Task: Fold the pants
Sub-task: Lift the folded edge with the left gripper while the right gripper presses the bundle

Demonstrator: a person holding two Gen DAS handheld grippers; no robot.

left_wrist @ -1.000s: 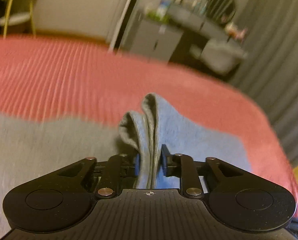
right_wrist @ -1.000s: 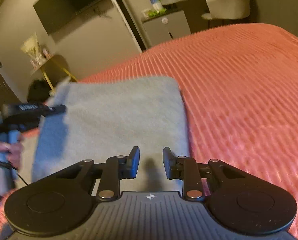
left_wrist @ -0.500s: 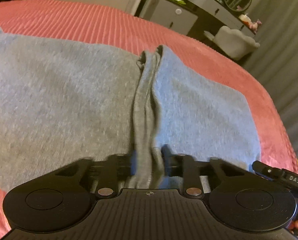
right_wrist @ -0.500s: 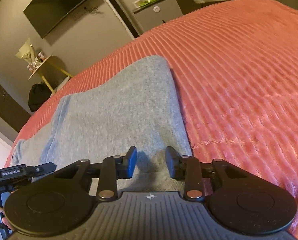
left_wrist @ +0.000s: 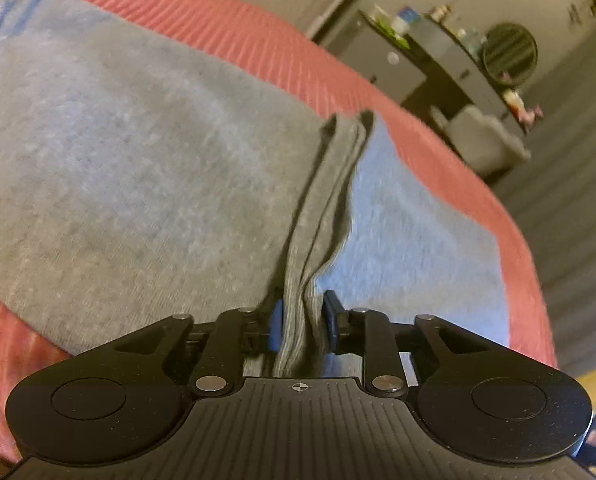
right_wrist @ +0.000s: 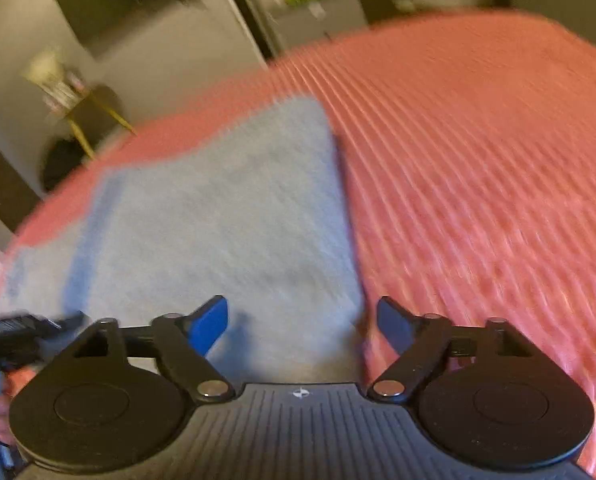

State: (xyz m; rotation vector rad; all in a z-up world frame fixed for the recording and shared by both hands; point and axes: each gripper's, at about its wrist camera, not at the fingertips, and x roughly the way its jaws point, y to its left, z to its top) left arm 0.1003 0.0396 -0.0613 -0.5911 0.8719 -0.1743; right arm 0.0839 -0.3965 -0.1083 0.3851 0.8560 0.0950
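— From where I'm standing, the left gripper (left_wrist: pixel 301 326) is pinched down on a gathered ridge of the pants (left_wrist: pixel 145 184), blue pads tight against the bunched cloth. See it, right at six o'clock in its own view?

— I do. And the right gripper (right_wrist: pixel 302 322)?

— Spread wide, nothing between the fingers. It hovers over the near edge of the same grey cloth, whose right-hand edge runs off towards one o'clock. I can't tell whether it touches the fabric; that view is smeared.

— Where do the pants lie, then?

— Flat on the pink ribbed bedspread (right_wrist: pixel 478 168), in what looks like a doubled layer already. In the left view the pinched ridge climbs from six up to about one o'clock, with the broad grey panel spreading out to ten and a smaller flap to three.

— How would you say it handles?

— Soft and light, a fleecy knit, I'd guess. It droops and bunches wherever it's nipped, so one grip alone will drag it into a rope. It won't slip much on that ribbed cover, I think. Best taken at a corner or along a hem, both layers together, one gripper at each end of the edge so it lifts flat.

— And farther off?

— A dark dresser (left_wrist: pixel 450 76) with bottles and a round mirror at one o'clock, a pale chair (left_wrist: pixel 486 140) beside it.
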